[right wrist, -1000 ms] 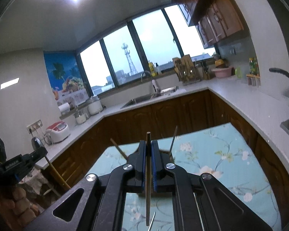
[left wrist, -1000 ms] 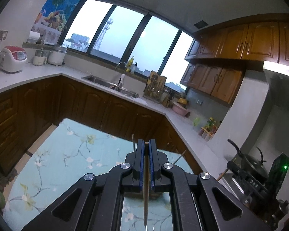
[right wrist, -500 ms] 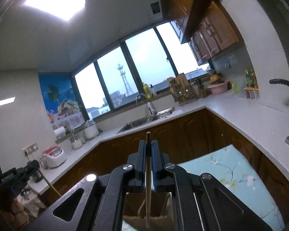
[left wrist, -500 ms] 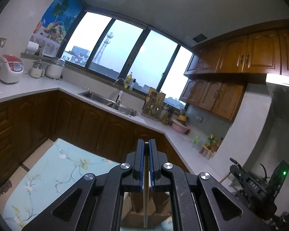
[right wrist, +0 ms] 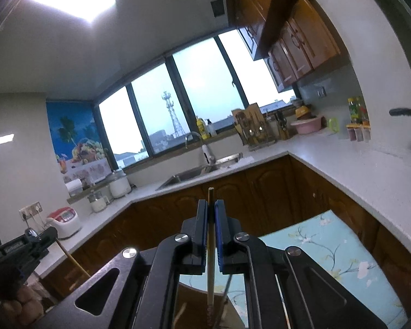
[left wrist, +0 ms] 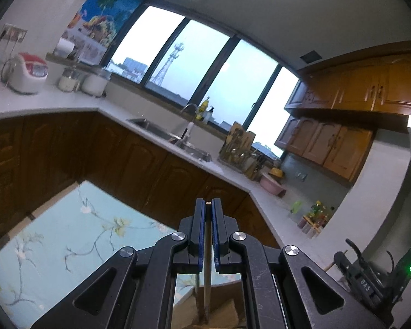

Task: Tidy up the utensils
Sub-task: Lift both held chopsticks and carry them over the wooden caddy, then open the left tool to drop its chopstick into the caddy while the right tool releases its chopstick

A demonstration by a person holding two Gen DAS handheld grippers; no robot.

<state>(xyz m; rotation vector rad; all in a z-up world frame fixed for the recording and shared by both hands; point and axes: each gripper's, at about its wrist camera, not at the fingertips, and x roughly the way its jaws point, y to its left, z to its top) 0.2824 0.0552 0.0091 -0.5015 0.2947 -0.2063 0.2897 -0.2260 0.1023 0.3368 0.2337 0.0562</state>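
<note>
My left gripper (left wrist: 208,205) is shut on a pale wooden chopstick (left wrist: 207,274) that stands upright between the blue pads. Its lower end hangs over a brown holder (left wrist: 227,298) at the bottom of the left wrist view. My right gripper (right wrist: 211,205) is shut on a second chopstick (right wrist: 210,271), also upright. Its lower end reaches into the brown holder (right wrist: 191,307) beside a thin metal utensil (right wrist: 224,293). Each gripper shows in the other's view: the right one (left wrist: 342,257) at the lower right, the left one (right wrist: 45,237) at the lower left, both holding a stick.
A table with a teal floral cloth (left wrist: 68,233) lies under both grippers. Beyond it dark wooden cabinets carry a white counter (right wrist: 356,170) with a sink (left wrist: 164,131), a rice cooker (left wrist: 30,74), a knife block (right wrist: 250,126) and a pink bowl (left wrist: 271,185).
Both grippers have moved forward over the table and sunk a little, each still holding its chopstick. The brown holder has come in beneath the fingers and less of the cloth shows.
</note>
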